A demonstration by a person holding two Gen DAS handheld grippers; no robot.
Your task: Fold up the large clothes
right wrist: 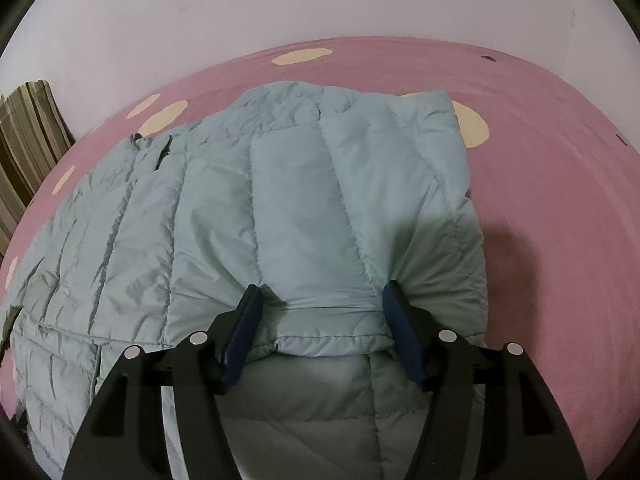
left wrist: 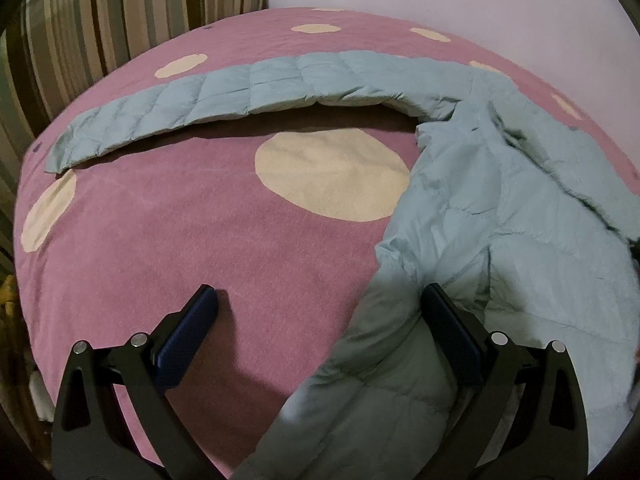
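Note:
A pale blue quilted puffer jacket (left wrist: 500,208) lies on a pink bedspread with cream dots (left wrist: 200,232). One sleeve (left wrist: 224,100) stretches out to the left across the bed. My left gripper (left wrist: 320,304) is open at the jacket's near left edge, with one finger over the bedspread and the other on the jacket. In the right wrist view the jacket's body (right wrist: 280,208) fills the middle. My right gripper (right wrist: 320,300) is open, its fingers pressed into a bunched fold of the jacket's near hem.
A striped cushion or headboard (left wrist: 100,20) stands at the far left and shows in the right wrist view (right wrist: 28,132) too. A pale wall (right wrist: 320,0) runs behind the bed. Bare pink bedspread (right wrist: 560,200) lies to the jacket's right.

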